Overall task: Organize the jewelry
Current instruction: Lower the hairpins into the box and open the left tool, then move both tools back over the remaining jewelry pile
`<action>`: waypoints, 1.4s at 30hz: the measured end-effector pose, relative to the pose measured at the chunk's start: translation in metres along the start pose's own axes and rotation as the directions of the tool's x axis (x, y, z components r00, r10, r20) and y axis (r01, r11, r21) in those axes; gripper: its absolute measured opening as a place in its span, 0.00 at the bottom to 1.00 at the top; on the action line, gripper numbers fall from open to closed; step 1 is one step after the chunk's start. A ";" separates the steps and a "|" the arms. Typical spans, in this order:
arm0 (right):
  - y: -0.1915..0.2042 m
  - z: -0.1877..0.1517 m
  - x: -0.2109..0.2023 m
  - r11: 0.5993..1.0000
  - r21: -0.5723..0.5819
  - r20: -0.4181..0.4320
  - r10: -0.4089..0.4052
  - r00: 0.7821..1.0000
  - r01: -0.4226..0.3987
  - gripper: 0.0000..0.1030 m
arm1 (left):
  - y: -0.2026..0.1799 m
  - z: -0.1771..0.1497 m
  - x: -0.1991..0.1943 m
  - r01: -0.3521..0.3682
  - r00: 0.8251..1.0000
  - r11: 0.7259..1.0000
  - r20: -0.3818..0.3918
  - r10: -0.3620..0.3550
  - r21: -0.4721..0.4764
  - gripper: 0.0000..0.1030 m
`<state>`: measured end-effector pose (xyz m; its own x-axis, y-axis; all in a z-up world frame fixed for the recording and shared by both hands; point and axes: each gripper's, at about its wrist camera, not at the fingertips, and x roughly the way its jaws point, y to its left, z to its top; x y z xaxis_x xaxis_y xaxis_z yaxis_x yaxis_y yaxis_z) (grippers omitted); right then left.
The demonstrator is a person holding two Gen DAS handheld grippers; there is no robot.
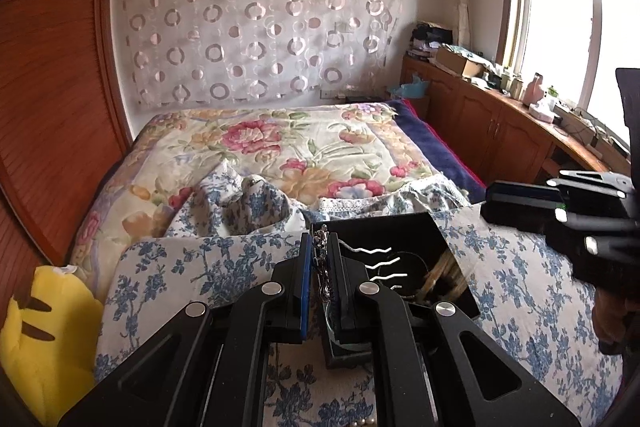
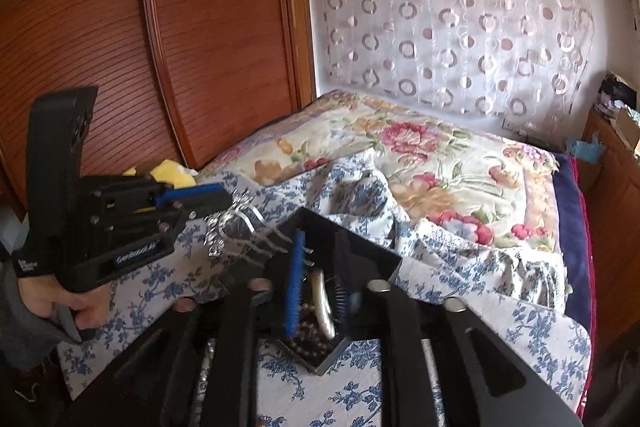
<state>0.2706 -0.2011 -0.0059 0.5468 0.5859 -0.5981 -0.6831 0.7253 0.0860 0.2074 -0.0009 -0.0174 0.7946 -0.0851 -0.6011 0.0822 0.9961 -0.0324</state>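
Silver chain (image 1: pixel 322 269): pinched between the pads of the left tongs (image 1: pixel 320 247), pressed together on it, links dangling over the near-left corner of the open black box (image 1: pixel 384 227). Sits on the blue-flowered cloth (image 1: pixel 520 287) of the bed, that box, already holding a pearly bangle (image 2: pixel 324 307) and dark beads (image 2: pixel 312 345). Right tongs (image 2: pixel 320 267) spread partway, tips down inside the box with the bangle lying between them, apparently pinching nothing.

Risks from here, as a judgement:
- Letting go too early or too far to the left: chain likely to drape over the rim or slide onto the cloth, hard to spot against the pattern.
- Loose links snagging on a pad edge or on the box wall, then dragging the light box across the soft bedding on withdrawal.
- Both tongs crowding one small box: easy to knock together, tip it, and scatter the beads.
- Chain landing on the beads and tangling with them.
- Soft, uneven bed under the box: any downward push liable to tilt it.
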 end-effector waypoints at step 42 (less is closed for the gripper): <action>-0.012 -0.122 -0.045 0.987 0.128 -0.070 -0.090 0.993 0.098 0.37 | -0.039 -0.027 -0.009 0.059 0.997 0.995 -0.055 -0.054 0.086 0.24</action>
<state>0.1947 -0.2802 -0.0775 0.5707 0.4915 -0.6578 -0.5585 0.8196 0.1278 0.1811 -0.0386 -0.0325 0.7548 -0.1374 -0.6414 0.1802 0.9836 0.0014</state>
